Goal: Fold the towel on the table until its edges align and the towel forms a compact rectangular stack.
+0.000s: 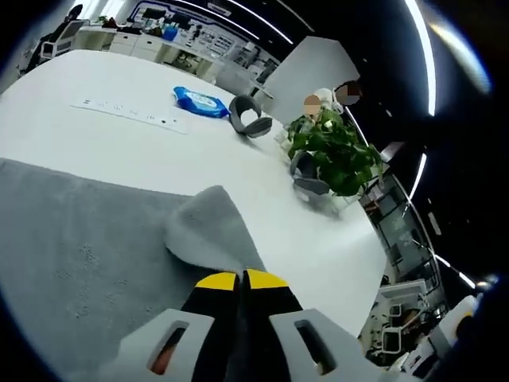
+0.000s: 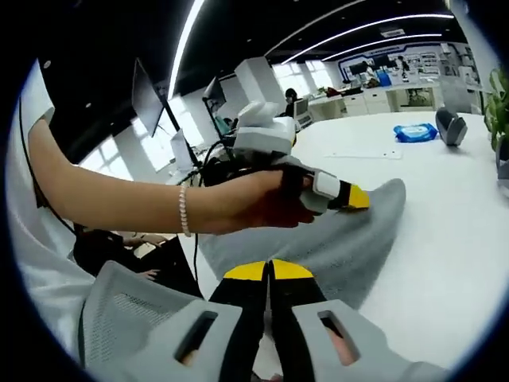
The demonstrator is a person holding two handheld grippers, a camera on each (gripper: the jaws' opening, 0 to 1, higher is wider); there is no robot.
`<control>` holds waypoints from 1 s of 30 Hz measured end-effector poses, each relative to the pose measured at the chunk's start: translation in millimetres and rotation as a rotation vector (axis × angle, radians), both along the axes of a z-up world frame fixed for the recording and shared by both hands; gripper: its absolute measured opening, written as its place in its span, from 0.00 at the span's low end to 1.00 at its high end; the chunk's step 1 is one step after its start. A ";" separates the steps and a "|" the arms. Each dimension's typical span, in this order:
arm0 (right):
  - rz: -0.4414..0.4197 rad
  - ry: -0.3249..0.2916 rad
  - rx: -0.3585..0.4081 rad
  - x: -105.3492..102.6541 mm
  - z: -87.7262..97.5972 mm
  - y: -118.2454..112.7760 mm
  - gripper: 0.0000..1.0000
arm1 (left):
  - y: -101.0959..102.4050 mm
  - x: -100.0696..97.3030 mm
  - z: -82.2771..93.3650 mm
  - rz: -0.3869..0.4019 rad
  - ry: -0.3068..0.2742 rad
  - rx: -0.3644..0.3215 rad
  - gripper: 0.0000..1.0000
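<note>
Grey towel (image 1: 95, 247) pinched by both tools; no legible writing

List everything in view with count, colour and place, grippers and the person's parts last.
towel: one, grey, on the table, a corner lifted
table: one, white
blue packet: one, far side of table
plant: one, green, at table edge
power strip: one, white, far side of table
left gripper: yellow-tipped, shut on towel corner
right gripper: yellow-tipped, shut on towel edge
hand: holding left gripper; pearl bracelet on wrist
</note>
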State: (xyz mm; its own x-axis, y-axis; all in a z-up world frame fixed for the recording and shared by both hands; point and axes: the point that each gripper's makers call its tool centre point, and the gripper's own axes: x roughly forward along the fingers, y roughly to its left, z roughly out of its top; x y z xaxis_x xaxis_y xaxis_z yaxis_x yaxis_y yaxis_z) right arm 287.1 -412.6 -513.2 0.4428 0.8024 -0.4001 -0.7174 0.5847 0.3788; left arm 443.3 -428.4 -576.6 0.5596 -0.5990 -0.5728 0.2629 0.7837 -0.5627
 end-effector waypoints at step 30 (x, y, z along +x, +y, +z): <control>0.062 -0.078 -0.044 14.7 62.8 135.3 0.00 | 117.0 32.2 88.0 -0.076 -0.166 -0.012 0.02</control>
